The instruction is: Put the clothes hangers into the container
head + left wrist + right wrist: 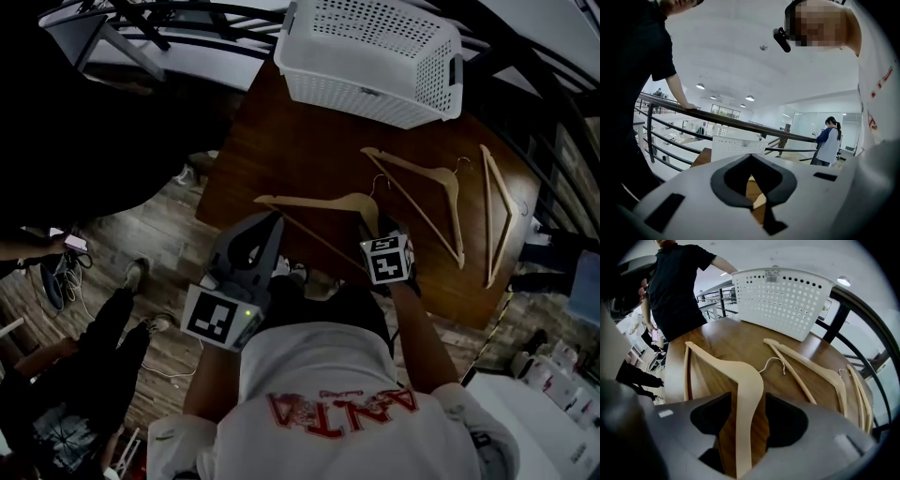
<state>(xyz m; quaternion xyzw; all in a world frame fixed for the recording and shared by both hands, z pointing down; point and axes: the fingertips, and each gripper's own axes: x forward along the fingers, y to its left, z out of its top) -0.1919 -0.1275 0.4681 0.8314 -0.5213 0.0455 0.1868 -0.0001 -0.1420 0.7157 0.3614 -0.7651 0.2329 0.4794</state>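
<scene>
The hangers (319, 201) are pale tan, the table (309, 141) dark brown, the container (375, 47) white with holes.

basket (375, 61): far table (300, 155) edge | three hangers (422, 183): flat on table | right claw (375, 225): over nearest hanger (319, 203)

Dim, dark-cornered head view; gripper views bright under ceiling lights (750, 98), edges fisheye-bent.

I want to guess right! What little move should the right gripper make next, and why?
Probably close the right gripper: its jaws stand apart around one arm of the nearest hanger, not pinching it, and it lies on the table, outside the basket.
</scene>
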